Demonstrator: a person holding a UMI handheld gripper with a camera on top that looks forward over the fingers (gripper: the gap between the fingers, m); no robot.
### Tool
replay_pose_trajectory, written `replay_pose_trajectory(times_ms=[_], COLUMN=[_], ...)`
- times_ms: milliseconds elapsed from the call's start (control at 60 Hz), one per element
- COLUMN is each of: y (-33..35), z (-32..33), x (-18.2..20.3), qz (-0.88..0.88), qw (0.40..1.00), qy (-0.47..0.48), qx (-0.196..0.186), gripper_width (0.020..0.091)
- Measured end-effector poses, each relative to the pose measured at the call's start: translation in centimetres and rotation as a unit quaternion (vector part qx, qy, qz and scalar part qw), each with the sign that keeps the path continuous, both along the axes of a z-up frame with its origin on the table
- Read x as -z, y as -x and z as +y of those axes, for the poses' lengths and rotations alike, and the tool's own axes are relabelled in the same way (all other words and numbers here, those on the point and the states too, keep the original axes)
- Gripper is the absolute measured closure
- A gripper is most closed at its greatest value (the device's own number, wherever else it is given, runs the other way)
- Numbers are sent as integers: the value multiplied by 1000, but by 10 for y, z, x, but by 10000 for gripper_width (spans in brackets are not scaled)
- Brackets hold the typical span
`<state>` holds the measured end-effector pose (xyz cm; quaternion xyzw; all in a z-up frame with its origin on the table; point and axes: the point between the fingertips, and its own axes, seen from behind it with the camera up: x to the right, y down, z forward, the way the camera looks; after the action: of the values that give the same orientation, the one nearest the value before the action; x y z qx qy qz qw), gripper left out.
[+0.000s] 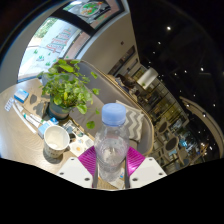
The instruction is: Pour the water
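Claw [111, 160] was clamped on a clear plastic water bottle with a pale blue cap [112, 138], both pink pads pressing its sides at lower centre of the frame. Bottle was upright; water level could not be read, and no label text was legible. At lower left, a white ceramic mug [56, 139] sat on the round pale tabletop [135, 115]; contents not discernible. Behind it, a leafy green potted plant [68, 86].

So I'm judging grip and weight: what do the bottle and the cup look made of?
The bottle, held between the gripper fingers, looks like thin clear plastic: see-through glossy wall, pale blue cap. The cup looks like white glazed ceramic, smooth, opaque and thick-rimmed, though plastic is possible.
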<state>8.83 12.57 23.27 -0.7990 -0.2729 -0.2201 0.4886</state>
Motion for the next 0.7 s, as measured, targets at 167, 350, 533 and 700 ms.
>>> replay_pose_trajectory(times_ms=[167, 350, 533, 700], y=[-3, -5, 3, 4], z=[-15, -31, -42, -47], x=[40, 93, 137, 150], qz=[226, 301, 325, 332], qw=[973, 951, 942, 940], qy=[34, 58, 84, 73], qx=[33, 36, 32, 31], gripper_width=[740, 741, 741, 732])
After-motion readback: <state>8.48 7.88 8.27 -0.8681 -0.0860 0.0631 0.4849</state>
